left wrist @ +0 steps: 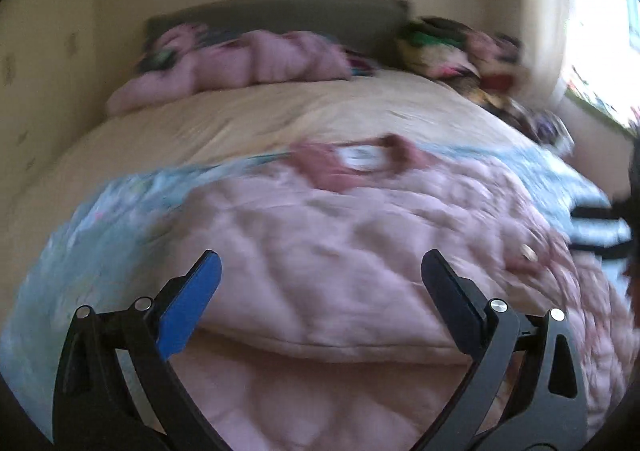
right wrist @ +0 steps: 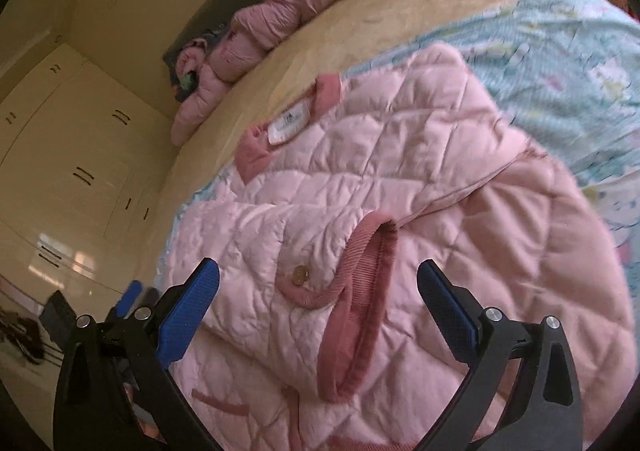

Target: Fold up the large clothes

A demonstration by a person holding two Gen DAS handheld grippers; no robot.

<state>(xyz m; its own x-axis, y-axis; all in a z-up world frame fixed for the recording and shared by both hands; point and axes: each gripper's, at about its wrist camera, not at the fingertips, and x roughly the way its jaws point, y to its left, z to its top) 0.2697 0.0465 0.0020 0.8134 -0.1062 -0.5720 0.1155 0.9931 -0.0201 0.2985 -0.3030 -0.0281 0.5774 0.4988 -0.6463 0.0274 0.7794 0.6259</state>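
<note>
We see a cream-walled bedroom, and the wide bed with a tan, plush cover fills most of both views; we place everything else against it. Beside the bed, glossy cream wardrobe doors with dark slot handles run along the wall. Past its far edge a bright window glares white. At the head of the bed sits a dark grey headboard, and against it lie a crumpled pink puffer jacket and a heap of mixed coloured clothes.

Across the near half of the bed a pale blue printed sheet is spread, and on it lies the pink quilted jacket with diamond stitching, flat and part folded. One sleeve is turned in over the body, its darker pink ribbed cuff lying on top. The collar is the same darker pink, with a white label inside it. A small gold button sits beside the cuff.

The left gripper, in a blurred view, hangs over the jacket with its jaws spread wide and nothing between them. The right gripper is over the folded sleeve, jaws likewise spread wide, pads clear of the cloth.
</note>
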